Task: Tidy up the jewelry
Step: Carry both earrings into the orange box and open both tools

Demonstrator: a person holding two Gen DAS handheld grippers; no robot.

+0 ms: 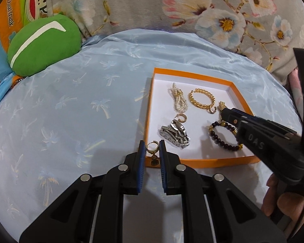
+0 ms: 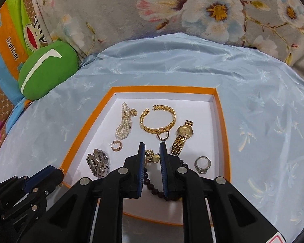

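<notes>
Jewelry is being gathered into the orange tray point(image 2: 219, 109) lying on the blue bedspread point(image 1: 71, 93). Already inside it are a pearl strand point(image 2: 124, 124), gold bangle point(image 2: 158, 119), gold watch point(image 2: 181, 136), silver watch point(image 2: 98, 162), silver ring point(image 2: 202, 163), two small hoops and a dark bead bracelet point(image 1: 223, 135).

The left gripper point(image 1: 153, 149) is clenched on a gold drop earring point(image 1: 152, 148), held just at the tray's near-left corner, its pendant hanging over the orange rim. This looks like the placing step: the next move calls for carrying the earring in over the rim to a bare white patch, perhaps near the loose hoop point(image 1: 181, 117), then releasing.

The right gripper point(image 2: 151, 157) reaches low over the tray's middle, above the bead bracelet, fingers pointing toward the far wall. A gold piece point(image 2: 152, 156) sits between its pads, but whether they pinch it I cannot tell.
</notes>
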